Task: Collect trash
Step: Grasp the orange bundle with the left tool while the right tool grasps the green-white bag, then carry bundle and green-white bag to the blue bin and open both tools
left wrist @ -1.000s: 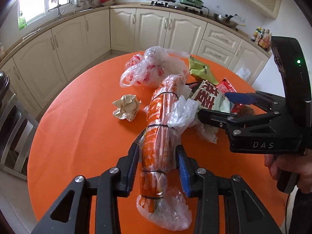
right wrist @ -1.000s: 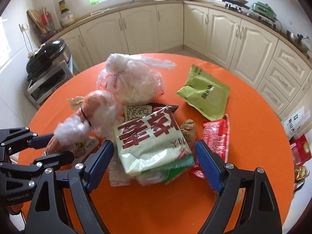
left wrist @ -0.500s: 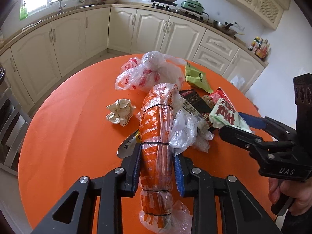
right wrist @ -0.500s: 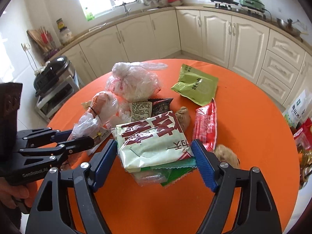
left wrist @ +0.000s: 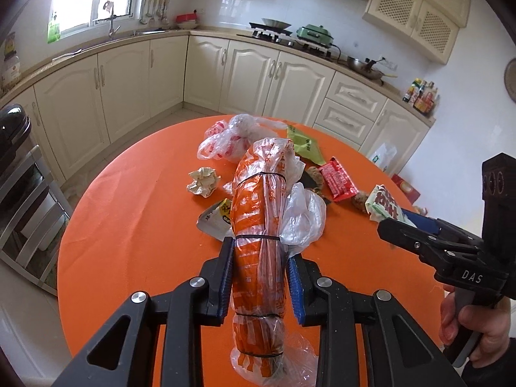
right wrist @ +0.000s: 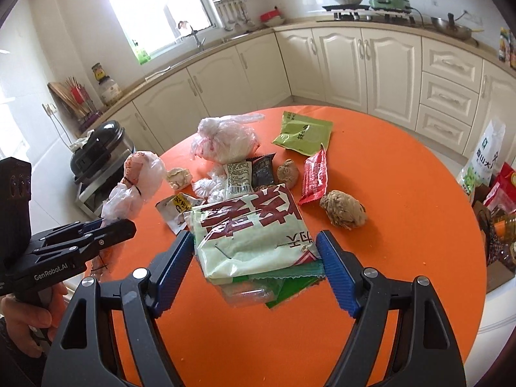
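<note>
Up above the orange counter [left wrist: 135,225], the left hand-held gripper [left wrist: 259,279] squeezed a long orange bundle [left wrist: 259,225] wrapped in clear plastic. The right hand-held gripper [right wrist: 254,269] gripped a pale green packet [right wrist: 254,235] by both edges. Other trash lay on the counter behind them.
</note>
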The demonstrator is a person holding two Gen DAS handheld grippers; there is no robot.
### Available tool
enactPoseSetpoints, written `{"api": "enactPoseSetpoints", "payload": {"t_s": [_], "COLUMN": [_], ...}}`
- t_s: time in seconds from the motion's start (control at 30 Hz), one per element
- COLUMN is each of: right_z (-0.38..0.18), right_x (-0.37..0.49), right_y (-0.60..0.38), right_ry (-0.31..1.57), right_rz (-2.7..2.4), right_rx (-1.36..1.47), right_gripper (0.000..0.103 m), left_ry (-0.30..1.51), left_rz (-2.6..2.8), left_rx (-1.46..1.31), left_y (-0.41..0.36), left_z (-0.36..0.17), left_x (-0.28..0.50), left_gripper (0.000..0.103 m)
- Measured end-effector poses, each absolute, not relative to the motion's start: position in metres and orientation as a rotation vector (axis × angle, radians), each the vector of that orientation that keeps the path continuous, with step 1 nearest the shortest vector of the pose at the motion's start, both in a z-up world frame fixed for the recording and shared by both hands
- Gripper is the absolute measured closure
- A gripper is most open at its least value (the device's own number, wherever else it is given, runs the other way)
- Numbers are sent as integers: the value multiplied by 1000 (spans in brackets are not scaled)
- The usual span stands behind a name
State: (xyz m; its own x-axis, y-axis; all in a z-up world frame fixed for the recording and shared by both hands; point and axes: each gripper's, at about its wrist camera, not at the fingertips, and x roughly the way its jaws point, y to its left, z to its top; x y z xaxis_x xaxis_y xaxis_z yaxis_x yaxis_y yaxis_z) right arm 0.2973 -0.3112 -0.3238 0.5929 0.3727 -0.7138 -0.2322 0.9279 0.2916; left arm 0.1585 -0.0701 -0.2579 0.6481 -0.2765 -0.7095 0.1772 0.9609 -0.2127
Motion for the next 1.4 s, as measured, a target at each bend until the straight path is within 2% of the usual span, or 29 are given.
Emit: {"api": "enactPoseSetpoints", "payload": {"t_s": [0.37,0.87,1.1,1.4], "right_z": [-276,-222,-234,-299], "right_x": [248,174,133,111], "right_y": [-355,-482,-556,-634], "right_ry": [743,590,591,687], "right_rz": [278,13,-171,-331], "right_rx": [205,279,353,476], "right_gripper": [24,24,24,24], "left_ry": [730,646,666,840], "left_rz": [-356,-584,-720,-851], "left_rx": [-59,40,89,155], "left_y": [-125,-227,-311,-424], "left_z": [-218,-177,-172,-215], "left_x": [109,78,92,117], "left_gripper": [77,77,77,77]}}
